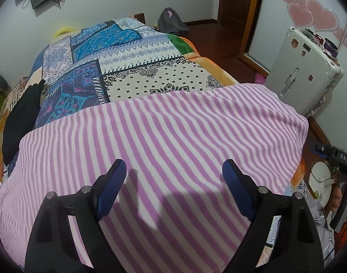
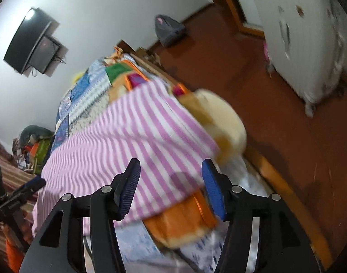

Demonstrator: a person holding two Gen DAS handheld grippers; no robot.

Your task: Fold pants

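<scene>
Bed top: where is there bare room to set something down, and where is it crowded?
Free: the flat striped cloth under the open left gripper, and the patterned bedspread beyond it. Crowded: the dark clothing at the bed's left edge and the orange blanket bunched under the open right gripper.

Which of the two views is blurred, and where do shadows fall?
Left wrist view: sharp; the left gripper casts finger shadows on the striped pink fabric. Right wrist view: motion-blurred, worst at the white suitcase; a faint shadow lies between the right gripper fingers.
</scene>
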